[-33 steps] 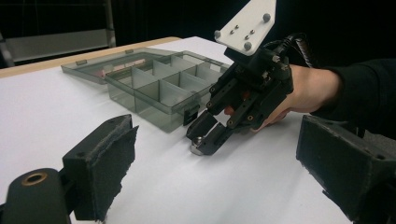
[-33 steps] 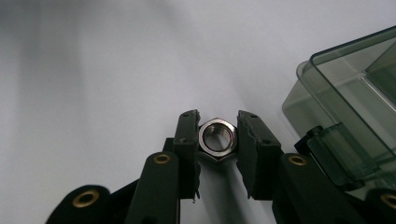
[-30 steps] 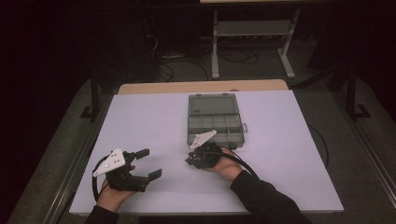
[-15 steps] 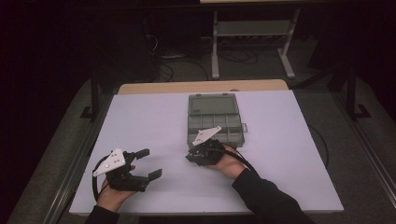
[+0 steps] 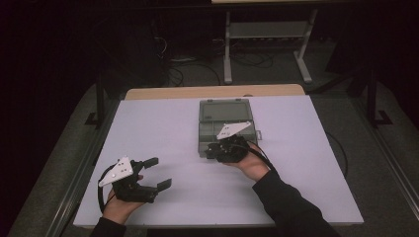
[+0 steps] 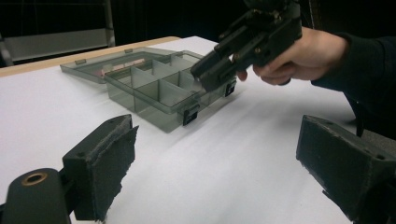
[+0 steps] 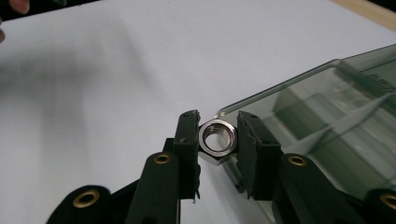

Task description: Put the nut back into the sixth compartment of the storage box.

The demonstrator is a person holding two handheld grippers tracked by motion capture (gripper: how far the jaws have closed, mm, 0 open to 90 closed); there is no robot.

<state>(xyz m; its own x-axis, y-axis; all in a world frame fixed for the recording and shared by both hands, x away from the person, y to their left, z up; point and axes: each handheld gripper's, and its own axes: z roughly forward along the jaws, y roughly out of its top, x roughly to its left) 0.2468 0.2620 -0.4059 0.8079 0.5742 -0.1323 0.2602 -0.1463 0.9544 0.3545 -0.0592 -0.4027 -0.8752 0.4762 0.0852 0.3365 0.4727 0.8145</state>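
No text, brand, number or sign can be read anywhere. The smoky grey translucent plastic compartment box (image 7: 327, 121), near the far edge of the white worktop (image 5: 163, 128), has some raised moulded marking on its lid, seen in the right gripper view, but it is too blurred and too steeply angled to make out. A faint reddish patch shows through the open lid in the left gripper view; whether it carries lettering cannot be told.
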